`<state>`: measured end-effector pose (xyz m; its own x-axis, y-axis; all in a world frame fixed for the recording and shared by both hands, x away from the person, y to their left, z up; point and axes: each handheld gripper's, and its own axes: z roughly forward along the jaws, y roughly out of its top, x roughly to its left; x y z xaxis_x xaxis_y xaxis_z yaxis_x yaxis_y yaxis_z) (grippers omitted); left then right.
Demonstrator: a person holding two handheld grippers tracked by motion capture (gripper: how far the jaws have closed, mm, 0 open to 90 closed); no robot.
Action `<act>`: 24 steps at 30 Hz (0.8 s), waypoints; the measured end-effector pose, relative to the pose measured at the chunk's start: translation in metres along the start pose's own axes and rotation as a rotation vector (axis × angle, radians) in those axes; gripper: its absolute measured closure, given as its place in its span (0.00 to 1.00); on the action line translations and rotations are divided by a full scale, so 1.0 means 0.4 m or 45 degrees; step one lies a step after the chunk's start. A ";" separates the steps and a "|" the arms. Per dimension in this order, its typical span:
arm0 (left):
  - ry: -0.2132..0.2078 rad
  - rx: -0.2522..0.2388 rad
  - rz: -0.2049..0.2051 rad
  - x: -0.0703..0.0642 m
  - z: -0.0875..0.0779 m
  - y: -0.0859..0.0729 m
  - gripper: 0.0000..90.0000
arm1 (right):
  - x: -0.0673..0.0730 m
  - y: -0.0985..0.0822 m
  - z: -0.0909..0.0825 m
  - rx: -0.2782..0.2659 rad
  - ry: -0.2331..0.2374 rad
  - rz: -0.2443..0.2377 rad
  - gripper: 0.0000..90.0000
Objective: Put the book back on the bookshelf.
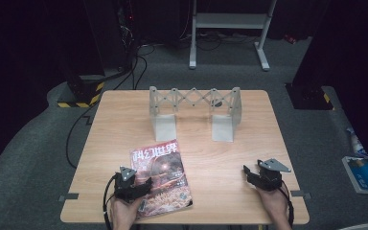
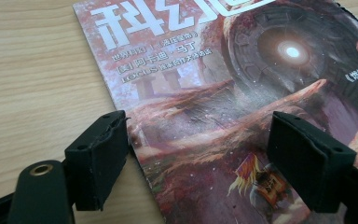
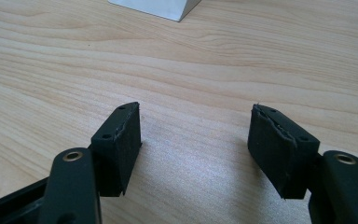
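Note:
A magazine (image 1: pixel 162 178) with a reddish cover and white characters lies flat on the wooden table (image 1: pixel 211 153), near its front left. My left gripper (image 1: pixel 140 184) hovers low over the magazine's left edge, open; in the left gripper view the magazine (image 2: pixel 223 93) spans the gap between the jaws, with one jaw at its left edge and the other over the cover. My right gripper (image 1: pixel 250 173) rests open near the front right of the table, with bare wood between its jaws in the right gripper view (image 3: pixel 196 140).
A grey metal expanding rack (image 1: pixel 194 112) with two block feet stands at the back middle of the table; a corner of one foot (image 3: pixel 161 8) appears in the right gripper view. Cables, a yellow-black striped base and a white stand frame sit on the floor behind.

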<state>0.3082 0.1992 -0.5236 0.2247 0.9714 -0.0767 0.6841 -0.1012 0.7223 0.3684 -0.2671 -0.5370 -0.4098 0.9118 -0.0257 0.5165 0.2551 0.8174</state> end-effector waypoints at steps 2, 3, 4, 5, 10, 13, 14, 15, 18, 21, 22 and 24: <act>-0.005 0.001 0.002 -0.010 0.007 0.005 0.23 | 0.000 0.000 0.000 0.000 0.001 0.001 0.39; -0.013 0.004 0.012 -0.019 0.012 0.011 0.23 | 0.000 0.000 0.000 0.002 0.001 0.003 0.39; -0.013 0.004 0.012 -0.019 0.012 0.011 0.23 | 0.000 0.000 0.000 0.002 0.001 0.003 0.39; -0.015 0.001 0.018 -0.024 0.016 0.014 0.23 | 0.000 0.000 0.000 0.000 0.001 0.000 0.39; -0.025 0.001 0.025 -0.047 0.030 0.024 0.23 | 0.000 0.000 0.000 0.001 0.001 0.001 0.39; -0.030 0.003 0.032 -0.060 0.038 0.031 0.23 | 0.000 0.000 0.000 0.003 0.002 0.004 0.39; -0.033 0.003 0.036 -0.063 0.040 0.033 0.23 | -0.001 0.000 0.000 0.004 0.003 0.001 0.39; -0.035 0.002 0.040 -0.070 0.045 0.036 0.22 | 0.000 0.000 0.000 0.002 0.002 0.001 0.39; -0.041 0.006 0.050 -0.078 0.051 0.042 0.22 | -0.001 0.000 0.000 0.004 0.003 0.001 0.39; -0.050 0.003 0.053 -0.091 0.060 0.048 0.22 | -0.001 0.000 0.000 0.003 0.003 -0.001 0.39; -0.051 0.002 0.058 -0.094 0.063 0.050 0.22 | -0.001 0.000 0.000 0.003 0.003 -0.001 0.39; -0.057 0.009 0.058 -0.103 0.068 0.056 0.22 | -0.001 0.000 0.000 0.003 0.003 -0.001 0.39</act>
<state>0.3331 0.1508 -0.5231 0.2864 0.9552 -0.0741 0.6773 -0.1471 0.7209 0.3685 -0.2674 -0.5368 -0.4121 0.9108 -0.0247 0.5182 0.2565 0.8159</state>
